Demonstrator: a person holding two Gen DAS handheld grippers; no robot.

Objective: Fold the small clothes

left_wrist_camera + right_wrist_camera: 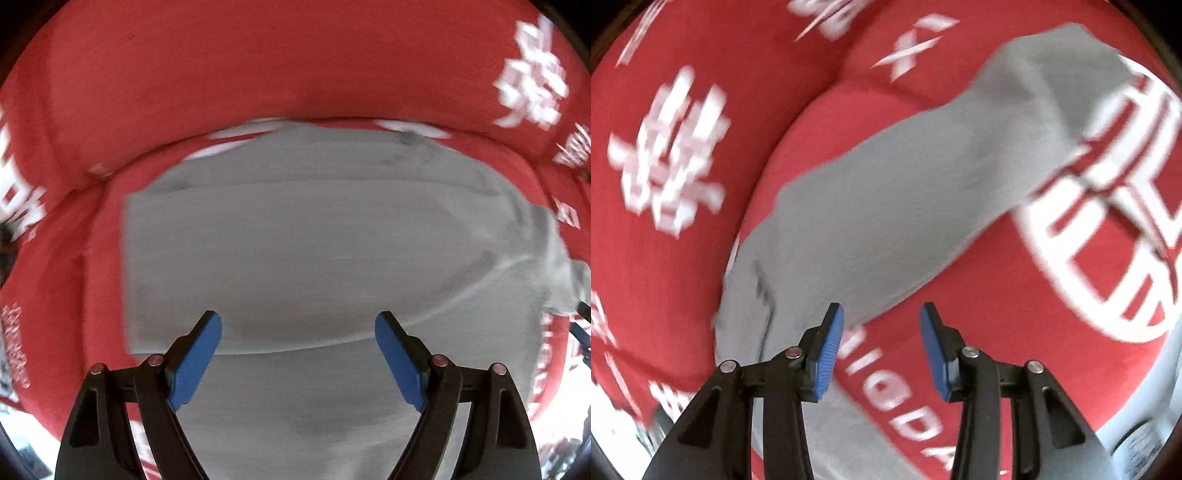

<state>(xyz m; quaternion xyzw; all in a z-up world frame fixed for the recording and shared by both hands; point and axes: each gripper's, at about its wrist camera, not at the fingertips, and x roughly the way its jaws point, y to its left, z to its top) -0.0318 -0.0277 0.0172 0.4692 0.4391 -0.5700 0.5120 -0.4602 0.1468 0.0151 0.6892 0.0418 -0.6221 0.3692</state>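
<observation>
The left tool (298, 354) hung over a grey garment (314, 251), its two blue pads (195, 360) spread wide with nothing between them. The garment lay flat and partly folded straight ahead of and beneath that tool, filling the space between the jaws; a fold line curved across it just beyond the pad tips. All around it spread a red cloth (258, 66) printed with white characters and lettering (too blurred to read).

The right tool (882, 350) stood with its jaws at a middling gap, and nothing was gripped between its ridged blue pads (829, 360). In the right wrist view the grey garment (886, 214) stretched as a long band from beside the tool's left jaw away up to the far right, where it ended in a bunched lump. Directly between this tool's jaws showed bare red cloth (798, 147) with white lettering, and a large white ring emblem (1108, 236) lay ahead to its right, partly under the garment's far end.
</observation>
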